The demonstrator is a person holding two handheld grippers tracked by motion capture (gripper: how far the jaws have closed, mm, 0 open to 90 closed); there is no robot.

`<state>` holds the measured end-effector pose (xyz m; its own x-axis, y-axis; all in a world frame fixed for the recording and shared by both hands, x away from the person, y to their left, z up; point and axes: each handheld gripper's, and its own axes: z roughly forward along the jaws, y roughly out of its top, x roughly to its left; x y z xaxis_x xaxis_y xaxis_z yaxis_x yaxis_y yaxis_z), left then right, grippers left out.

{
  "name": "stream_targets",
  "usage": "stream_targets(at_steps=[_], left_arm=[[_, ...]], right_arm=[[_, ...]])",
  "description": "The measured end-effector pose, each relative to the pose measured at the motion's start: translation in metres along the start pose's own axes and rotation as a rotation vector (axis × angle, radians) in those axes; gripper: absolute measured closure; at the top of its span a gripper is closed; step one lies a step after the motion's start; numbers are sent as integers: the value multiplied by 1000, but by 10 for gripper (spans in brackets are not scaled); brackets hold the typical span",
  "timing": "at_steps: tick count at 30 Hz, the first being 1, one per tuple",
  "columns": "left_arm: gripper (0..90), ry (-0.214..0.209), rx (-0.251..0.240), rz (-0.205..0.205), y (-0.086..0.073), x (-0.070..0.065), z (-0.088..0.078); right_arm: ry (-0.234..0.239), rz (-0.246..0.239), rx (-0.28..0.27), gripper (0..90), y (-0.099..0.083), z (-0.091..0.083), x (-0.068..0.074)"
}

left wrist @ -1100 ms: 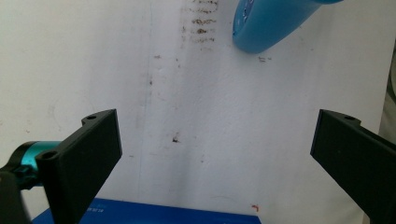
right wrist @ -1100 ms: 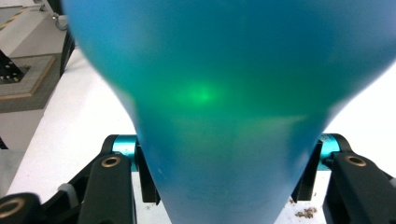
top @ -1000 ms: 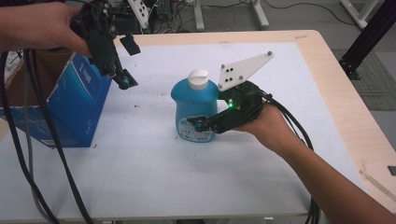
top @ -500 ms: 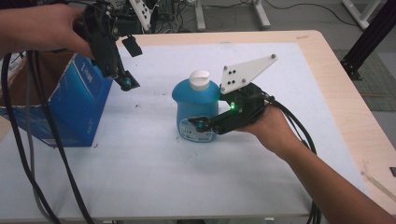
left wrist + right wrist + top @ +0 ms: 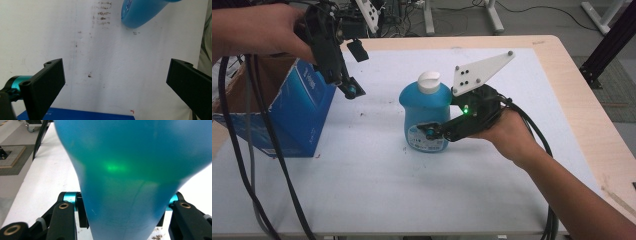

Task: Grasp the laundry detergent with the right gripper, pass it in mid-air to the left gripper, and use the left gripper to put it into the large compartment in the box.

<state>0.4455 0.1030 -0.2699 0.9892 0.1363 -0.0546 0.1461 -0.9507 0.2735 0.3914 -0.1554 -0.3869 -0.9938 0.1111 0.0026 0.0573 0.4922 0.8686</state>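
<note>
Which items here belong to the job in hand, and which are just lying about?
In the job: blue plastic bottle with white cap, clamped by right hand-held gripper; open blue cardboard box.
Lying about: floor cables; black frame post.

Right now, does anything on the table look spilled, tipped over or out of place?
Nothing is spilled or tipped. The blue bottle stands upright with its white cap on, clamped in the right gripper. The table cover has small brown specks and smudges, which look like old stains.
</note>
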Motion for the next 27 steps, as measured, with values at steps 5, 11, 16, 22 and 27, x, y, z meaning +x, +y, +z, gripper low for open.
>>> stream_targets(at_steps=[5,11,16,22,27], left_arm=[[19,-7,6,5,4,-6,-2],[19,-22,9,5,11,-15,-5],[20,-28,11,10,16,-22,-9],[19,-35,11,15,22,-29,-15],[20,-34,16,31,28,-35,-20]], right_arm=[[8,2,12,467,9,-10,-2],[18,-12,34,467,19,-17,-6],[36,-24,48,468,26,-19,-7],[53,-42,57,468,36,-17,-10],[63,-48,59,467,43,-15,-11]])
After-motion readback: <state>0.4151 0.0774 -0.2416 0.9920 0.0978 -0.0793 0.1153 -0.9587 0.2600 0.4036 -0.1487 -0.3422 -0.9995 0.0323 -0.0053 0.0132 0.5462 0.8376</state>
